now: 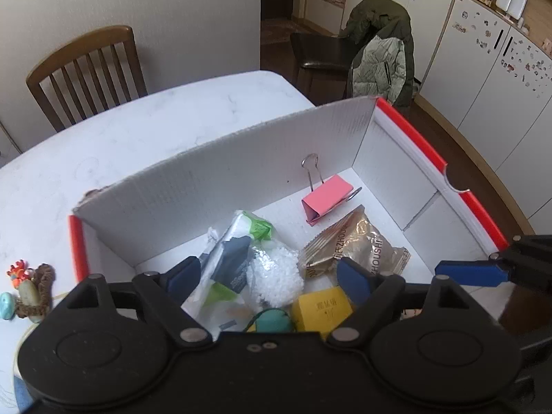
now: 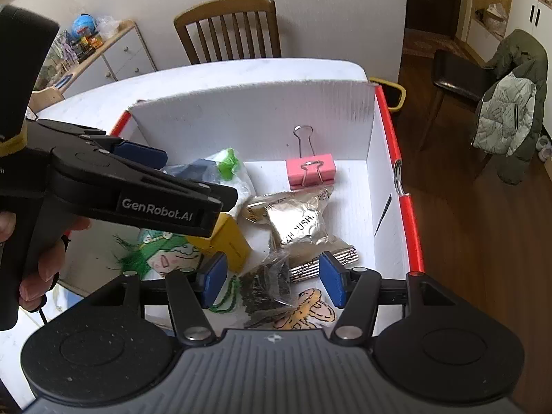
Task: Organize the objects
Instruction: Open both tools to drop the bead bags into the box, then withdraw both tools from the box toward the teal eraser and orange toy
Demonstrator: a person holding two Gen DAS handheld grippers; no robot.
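Left gripper point(image 1: 269, 277): we logged jaws apart, empty, over the box point(image 1: 220, 172) | right gripper point(image 2: 272, 281): likewise apart, empty | bead charm point(image 1: 26, 289): lay outside, left of box wall; left gripper nearer, we judged.

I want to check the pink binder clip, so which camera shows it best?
The right wrist view: the pink binder clip faces the camera squarely, one wire handle up, one folded down its front. The left wrist view shows it too, but angled, side-on.
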